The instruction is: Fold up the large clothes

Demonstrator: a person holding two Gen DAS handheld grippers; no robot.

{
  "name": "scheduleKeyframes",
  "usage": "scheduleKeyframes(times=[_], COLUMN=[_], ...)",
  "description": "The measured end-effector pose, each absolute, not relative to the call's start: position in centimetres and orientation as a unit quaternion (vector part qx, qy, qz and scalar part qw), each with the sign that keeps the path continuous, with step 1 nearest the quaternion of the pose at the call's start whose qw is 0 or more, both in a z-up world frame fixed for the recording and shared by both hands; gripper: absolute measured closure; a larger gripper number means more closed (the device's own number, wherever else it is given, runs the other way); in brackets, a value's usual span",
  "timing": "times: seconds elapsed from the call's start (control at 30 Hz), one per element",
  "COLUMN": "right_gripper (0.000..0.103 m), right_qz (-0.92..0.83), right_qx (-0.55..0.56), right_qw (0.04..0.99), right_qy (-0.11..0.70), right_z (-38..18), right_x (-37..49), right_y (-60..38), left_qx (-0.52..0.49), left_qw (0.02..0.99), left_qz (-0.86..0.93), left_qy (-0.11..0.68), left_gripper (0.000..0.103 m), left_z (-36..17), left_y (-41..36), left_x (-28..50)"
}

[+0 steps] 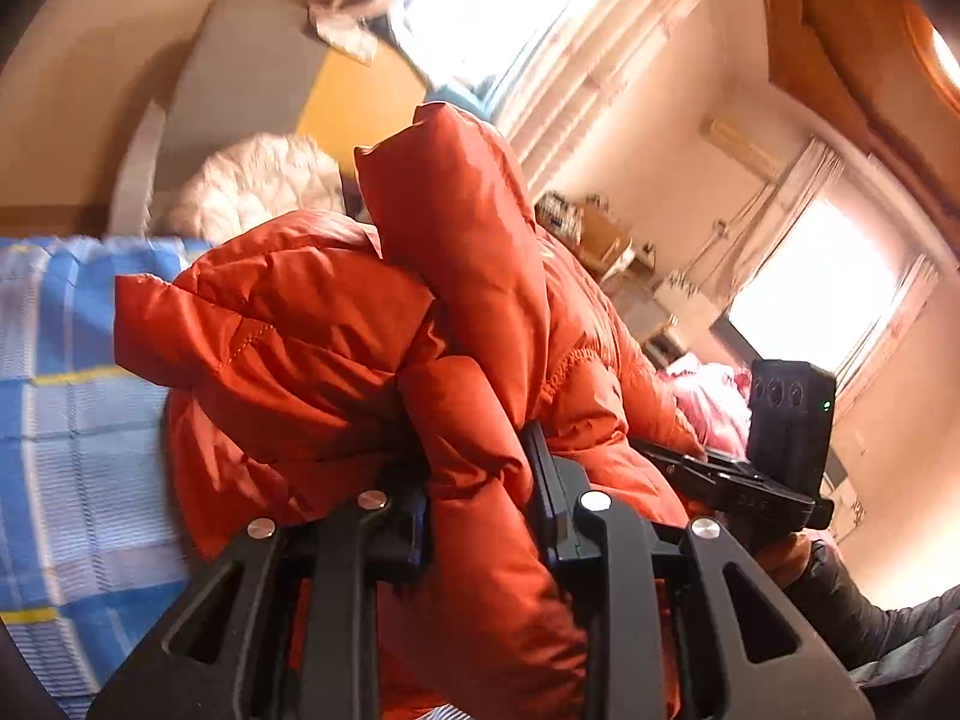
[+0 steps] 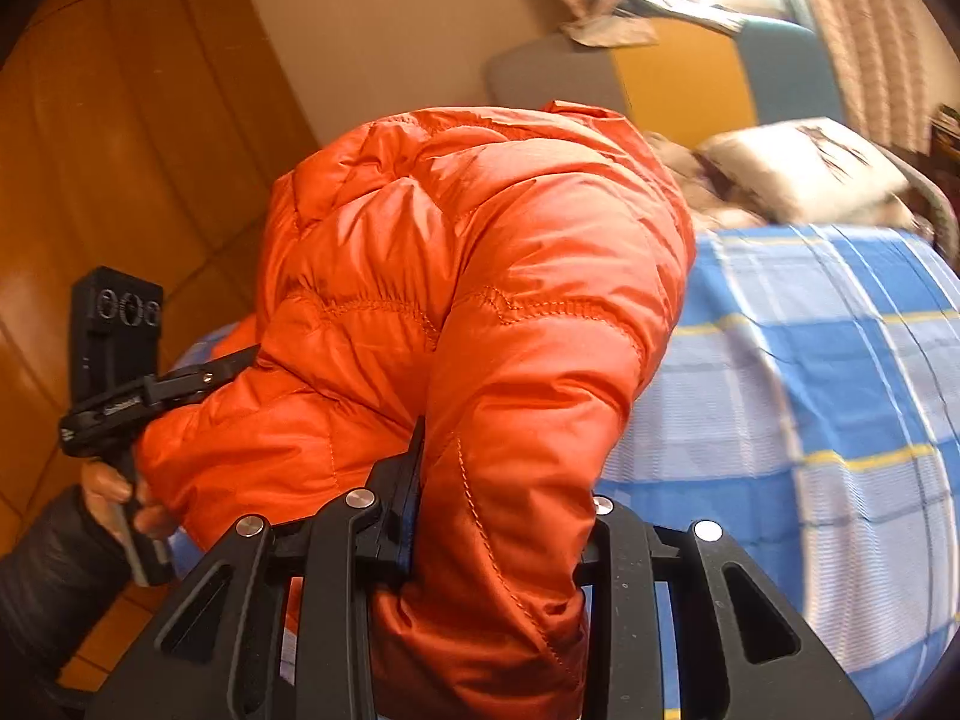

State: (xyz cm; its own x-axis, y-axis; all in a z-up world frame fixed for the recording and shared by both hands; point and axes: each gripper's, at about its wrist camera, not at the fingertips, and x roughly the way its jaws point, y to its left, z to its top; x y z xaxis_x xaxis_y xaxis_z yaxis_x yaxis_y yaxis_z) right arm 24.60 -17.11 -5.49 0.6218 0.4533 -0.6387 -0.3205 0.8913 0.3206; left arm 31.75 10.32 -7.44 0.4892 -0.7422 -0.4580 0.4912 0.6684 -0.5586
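Observation:
An orange puffer jacket (image 1: 336, 330) hangs bunched up above the bed. In the left wrist view my left gripper (image 1: 480, 480) is shut on a thick fold of it, and the padded fabric bulges out between the black fingers (image 1: 543, 480). My right gripper (image 2: 498, 492) is shut on another fold of the jacket (image 2: 480, 240), which covers its right finger. Each view shows the other gripper gripping the jacket's edge: the right one (image 1: 672, 453) and the left one (image 2: 240, 360), held by a hand (image 2: 114, 492) in a dark sleeve.
A bed with a blue plaid sheet (image 1: 72, 420) (image 2: 810, 390) lies under the jacket. A pillow (image 2: 798, 162) and a white quilted item (image 1: 258, 180) rest by the headboard. A pink garment (image 1: 708, 396) lies beyond. Wooden wardrobe panels (image 2: 120, 150) and curtained windows (image 1: 810, 288) surround the bed.

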Motion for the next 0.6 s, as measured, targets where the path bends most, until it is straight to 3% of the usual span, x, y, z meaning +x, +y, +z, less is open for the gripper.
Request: scheduleKeyframes(times=[0.3, 0.4, 0.53, 0.6], right_gripper=[0.070, 0.060, 0.033, 0.029], right_qz=[0.186, 0.176, 0.143, 0.134], right_qx=[0.094, 0.099, 0.096, 0.083], right_qw=[0.887, 0.884, 0.891, 0.895], right_qy=[0.412, 0.421, 0.421, 0.417], right_z=[-10.5, -12.0, -12.0, -11.1], right_x=[23.6, 23.7, 23.5, 23.2], right_y=[-19.5, -19.9, -20.3, -20.2], left_qx=[-0.143, -0.136, -0.103, -0.091], left_qw=[0.842, 0.847, 0.865, 0.873], left_qz=[-0.332, -0.313, -0.273, -0.254], left_qy=[0.400, 0.407, 0.408, 0.406], left_gripper=[0.079, 0.078, 0.078, 0.076], left_z=[-11.4, -12.6, -12.5, -11.9], left_y=[6.9, 6.8, 5.7, 5.1], left_x=[31.7, 31.4, 31.0, 30.0])
